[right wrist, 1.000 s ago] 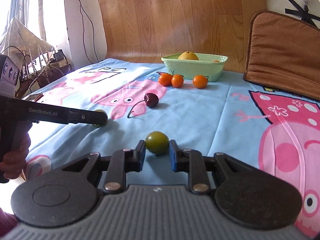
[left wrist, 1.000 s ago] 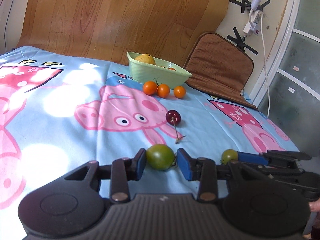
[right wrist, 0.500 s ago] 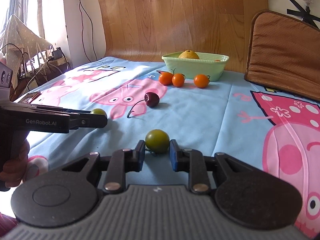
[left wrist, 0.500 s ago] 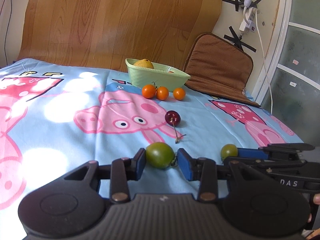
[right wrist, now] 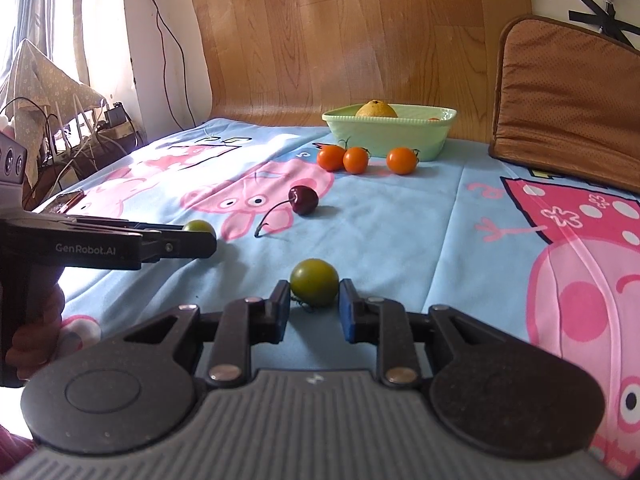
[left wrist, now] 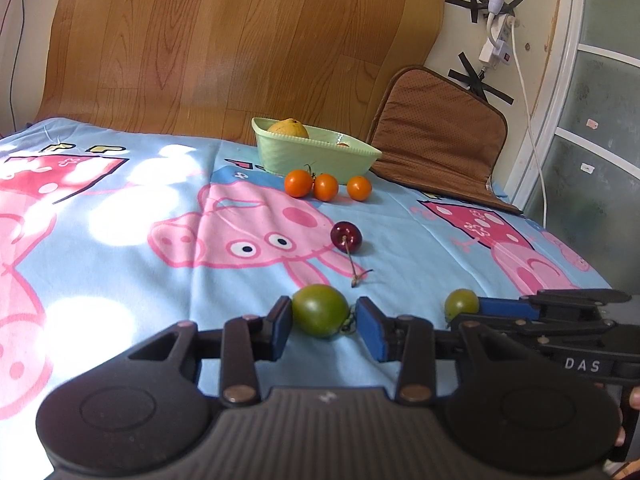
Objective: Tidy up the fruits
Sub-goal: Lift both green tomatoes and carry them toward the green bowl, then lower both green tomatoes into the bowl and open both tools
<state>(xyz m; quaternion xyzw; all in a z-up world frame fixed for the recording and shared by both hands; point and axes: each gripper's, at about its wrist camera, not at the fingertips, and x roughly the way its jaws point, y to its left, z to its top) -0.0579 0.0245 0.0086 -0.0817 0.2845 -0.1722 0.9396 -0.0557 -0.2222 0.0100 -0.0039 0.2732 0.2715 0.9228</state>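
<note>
Two green tomatoes lie on the blue cartoon blanket. My left gripper [left wrist: 323, 322] is open around one green tomato [left wrist: 320, 310], its left pad touching and a small gap on the right. My right gripper [right wrist: 314, 308] is open around the other green tomato [right wrist: 314, 282], pads close on both sides. Each gripper shows in the other's view, the right one [left wrist: 460, 306] and the left one [right wrist: 200, 236]. A dark cherry [left wrist: 346, 236] with a stem lies ahead. Three orange tomatoes [left wrist: 325, 186] sit in front of a pale green bowl [left wrist: 316, 156] holding a yellow fruit [left wrist: 289, 127].
A brown cushion [left wrist: 436, 136] leans against the wall to the right of the bowl. A wood-pattern sheet [left wrist: 240, 40] stands behind the blanket. Cables and clutter [right wrist: 80, 128] lie past the blanket's left edge. A white cord [left wrist: 528, 120] hangs at the right wall.
Both grippers have stayed around their green tomatoes; the views shifted only slightly. The right gripper's jaws look a little narrower around its tomato.
</note>
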